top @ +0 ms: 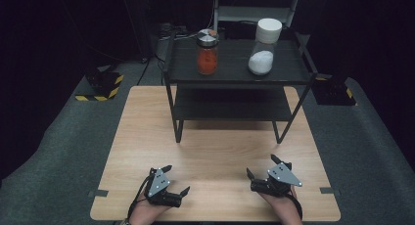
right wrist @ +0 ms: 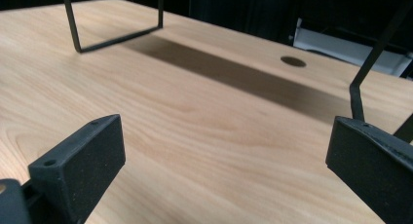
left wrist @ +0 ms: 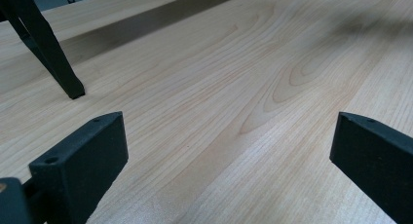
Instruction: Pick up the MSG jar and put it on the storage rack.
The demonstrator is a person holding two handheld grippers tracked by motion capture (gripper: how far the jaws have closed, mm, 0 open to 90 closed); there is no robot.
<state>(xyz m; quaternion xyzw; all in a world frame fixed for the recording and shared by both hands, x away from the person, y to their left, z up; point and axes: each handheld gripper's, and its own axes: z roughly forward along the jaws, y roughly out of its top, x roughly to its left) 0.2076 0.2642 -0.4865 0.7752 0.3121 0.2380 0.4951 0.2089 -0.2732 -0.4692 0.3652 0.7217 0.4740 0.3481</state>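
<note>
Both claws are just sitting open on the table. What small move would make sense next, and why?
Probably lift the right claw off the table toward the white-filled jar on the rack. Both claws, left included, rest open with nothing between them, and that jar stands on the right claw's side.

You have two jars on the top shelf of the black rack (top: 235, 76), both upright and far ahead of your fingers. The jar with orange contents (top: 207, 52) is clear glass, has a metal lid with a dark and light pattern, and is filled to about the middle. It stands ahead of the fingers of your left gripper (top: 175, 181), a little toward the right. The jar with white powder (top: 264, 46) has a wide white cap, and the powder sits in its lower part. It stands almost straight ahead of the fingers of your right gripper (top: 262, 167). The two jars are well apart.
</note>
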